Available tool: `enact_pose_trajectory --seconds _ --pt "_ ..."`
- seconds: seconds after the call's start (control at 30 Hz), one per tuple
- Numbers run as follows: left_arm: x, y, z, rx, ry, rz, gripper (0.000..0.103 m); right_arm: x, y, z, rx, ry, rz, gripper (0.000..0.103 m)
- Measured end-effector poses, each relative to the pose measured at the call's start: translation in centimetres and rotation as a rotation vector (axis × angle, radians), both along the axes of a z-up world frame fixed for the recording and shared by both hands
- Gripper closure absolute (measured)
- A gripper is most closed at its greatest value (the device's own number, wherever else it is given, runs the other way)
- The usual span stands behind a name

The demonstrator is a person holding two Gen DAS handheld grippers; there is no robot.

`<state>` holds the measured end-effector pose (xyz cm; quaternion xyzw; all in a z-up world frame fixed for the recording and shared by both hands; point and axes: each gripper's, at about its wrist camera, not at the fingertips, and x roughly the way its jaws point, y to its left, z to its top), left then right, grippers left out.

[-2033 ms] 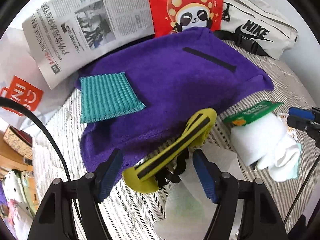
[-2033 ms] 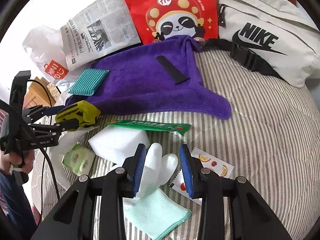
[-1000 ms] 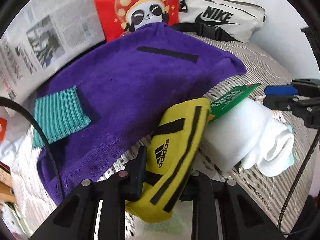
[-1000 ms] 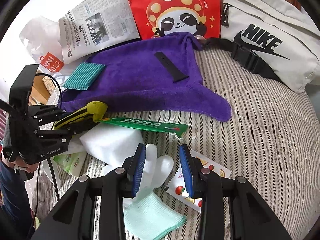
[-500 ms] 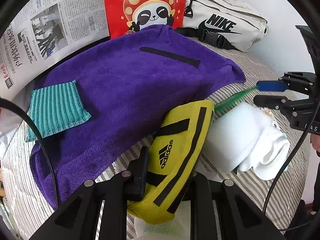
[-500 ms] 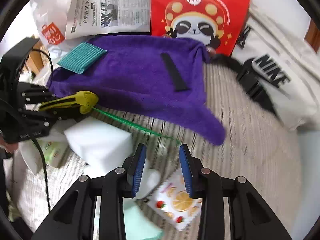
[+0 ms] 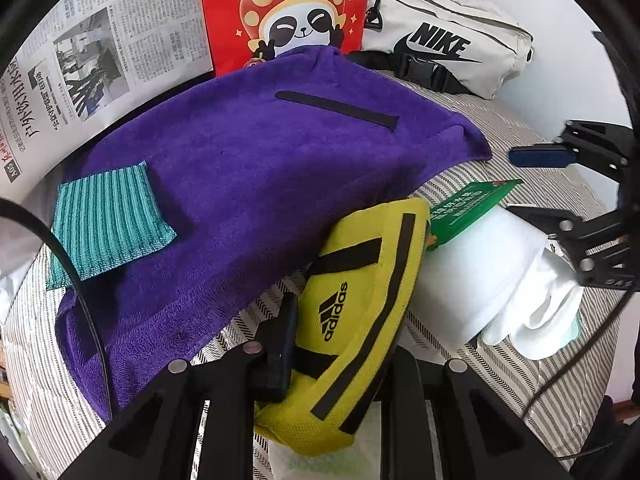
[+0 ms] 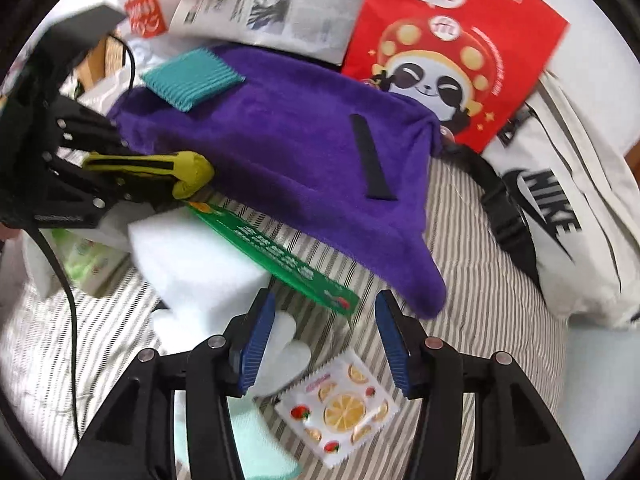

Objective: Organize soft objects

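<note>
My left gripper (image 7: 340, 344) is shut on a yellow Adidas pouch (image 7: 360, 308) and holds it above the striped bed, beside a purple towel (image 7: 248, 168); it also shows at the left of the right wrist view (image 8: 160, 176). A teal striped cloth (image 7: 108, 220) lies on the towel's left part. My right gripper (image 8: 324, 344) is open and empty, hovering over a white glove (image 8: 288, 352) next to a white foam block (image 8: 196, 256) with a green card (image 8: 276, 260).
A red panda bag (image 7: 288, 12), a newspaper (image 7: 100, 52) and a white Nike bag (image 7: 448, 48) lie at the back. A fruit-print packet (image 8: 340, 404) and a mint cloth (image 8: 256, 448) lie near my right gripper. A tissue pack (image 8: 88, 256) lies at left.
My left gripper closed on the yellow pouch and lifted it. My right gripper rose off the white glove and its jaws opened wider.
</note>
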<state>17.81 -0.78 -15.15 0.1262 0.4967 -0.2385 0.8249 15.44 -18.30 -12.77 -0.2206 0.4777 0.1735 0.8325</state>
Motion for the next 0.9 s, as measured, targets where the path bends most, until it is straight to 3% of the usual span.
enact_pose_trajectory --seconds 0.07,0.2,0.33,0.57,0.9 --pt "0.0 0.1 0.0 -0.002 0.001 0.002 0.083 0.7 0.6 -0.4 -0.002 0.000 0.021 0.056" --pt "0.1 0.2 -0.1 -0.007 0.003 0.002 0.083 1.6 1.6 -1.2 -0.003 0.005 0.079 0.084" --pt "0.0 0.5 0.0 -0.021 0.009 0.007 0.083 1.6 1.5 -1.1 0.039 0.013 0.095 0.088" --pt "-0.4 1.8 0.2 -0.050 0.026 0.039 0.083 1.3 -1.3 0.7 0.245 0.108 0.017 0.093" --pt "0.3 0.9 -0.2 -0.036 0.035 0.049 0.083 2.8 -0.2 -1.5 0.287 0.172 -0.015 0.093"
